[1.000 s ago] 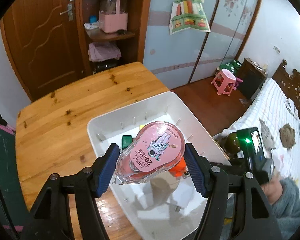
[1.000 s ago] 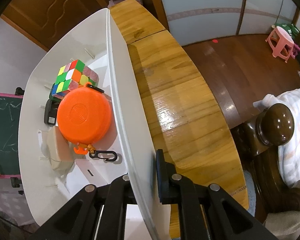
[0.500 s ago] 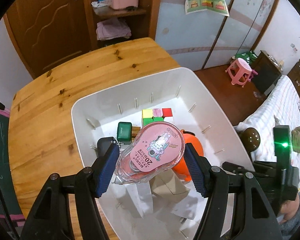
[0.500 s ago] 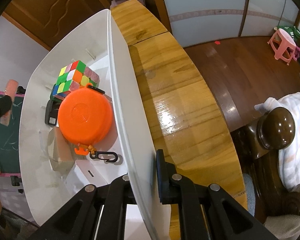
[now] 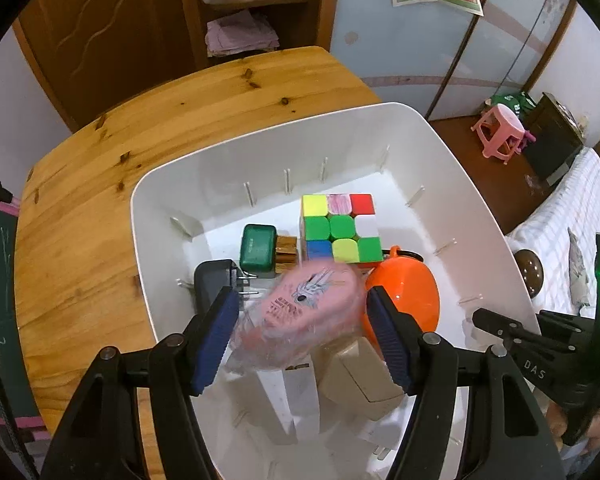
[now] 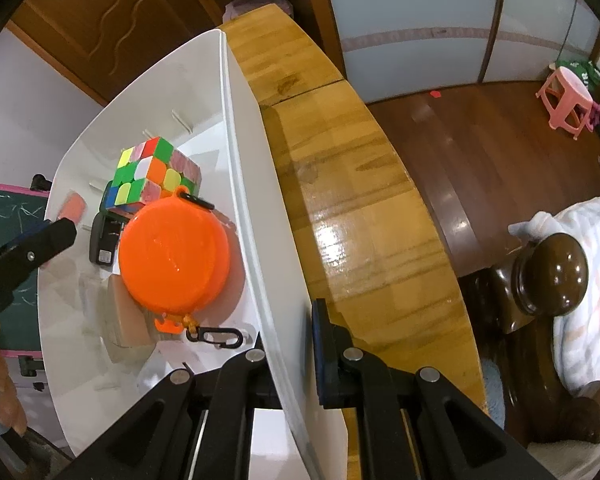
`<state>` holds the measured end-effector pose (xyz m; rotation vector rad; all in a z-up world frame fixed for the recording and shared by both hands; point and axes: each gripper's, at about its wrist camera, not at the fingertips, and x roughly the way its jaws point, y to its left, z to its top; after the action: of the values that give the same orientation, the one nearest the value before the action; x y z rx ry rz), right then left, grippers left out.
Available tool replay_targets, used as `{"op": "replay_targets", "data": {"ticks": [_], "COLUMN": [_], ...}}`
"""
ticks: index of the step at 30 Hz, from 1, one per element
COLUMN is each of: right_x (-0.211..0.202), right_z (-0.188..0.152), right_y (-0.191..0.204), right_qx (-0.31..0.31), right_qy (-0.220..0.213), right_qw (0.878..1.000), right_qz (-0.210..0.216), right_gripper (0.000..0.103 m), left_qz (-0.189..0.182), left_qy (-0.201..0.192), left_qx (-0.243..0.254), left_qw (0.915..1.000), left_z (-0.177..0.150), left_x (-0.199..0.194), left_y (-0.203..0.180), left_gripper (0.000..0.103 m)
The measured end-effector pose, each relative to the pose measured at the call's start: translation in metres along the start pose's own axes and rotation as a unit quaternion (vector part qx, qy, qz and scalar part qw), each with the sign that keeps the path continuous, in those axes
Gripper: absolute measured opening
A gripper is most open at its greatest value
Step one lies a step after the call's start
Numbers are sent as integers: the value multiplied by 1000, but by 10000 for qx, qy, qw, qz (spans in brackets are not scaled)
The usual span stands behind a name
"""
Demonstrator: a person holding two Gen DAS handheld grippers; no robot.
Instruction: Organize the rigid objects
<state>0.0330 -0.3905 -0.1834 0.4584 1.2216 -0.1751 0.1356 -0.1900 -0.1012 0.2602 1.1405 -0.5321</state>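
Checked left gripper [image 5: 302, 324]: set at medium width around pink tape dispenser [image 5: 300, 316], blurred and tilted. Cannot tell whether clamped or slipping. Poised low over near half of white bin [image 5: 260, 140], judged for dropping in beside orange round case [image 5: 404, 300], just right. Farther in: colour cube [image 5: 340, 228], green box [image 5: 258, 254], black charger [image 5: 212, 284] at left. Checked right gripper [image 6: 292, 320]: pinched tight on bin's right wall, likely steadying it on wooden table [image 5: 100, 200].
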Motion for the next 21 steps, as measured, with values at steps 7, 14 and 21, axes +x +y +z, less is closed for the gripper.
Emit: {"op": "replay_targets", "data": {"ticks": [7, 14, 21], "right_x": [-2, -5, -7], "right_z": [-1, -3, -3], "right_y": [5, 11, 12], "right_qx": [-84, -144, -140], "right_qy": [-26, -24, -47], "right_qw": [9999, 9997, 9997], "right_qz": [-88, -171, -207], "right_gripper": [8, 8, 8], "left_qz": [-27, 0, 53], "left_qy": [-43, -98, -221], "left_qx": [-43, -110, -259], "left_qw": [10000, 9999, 9994], "left_z": [-4, -9, -17], "left_x": [-6, -14, -31], "left_y": [3, 4, 9], "left_gripper": [81, 88, 88]}}
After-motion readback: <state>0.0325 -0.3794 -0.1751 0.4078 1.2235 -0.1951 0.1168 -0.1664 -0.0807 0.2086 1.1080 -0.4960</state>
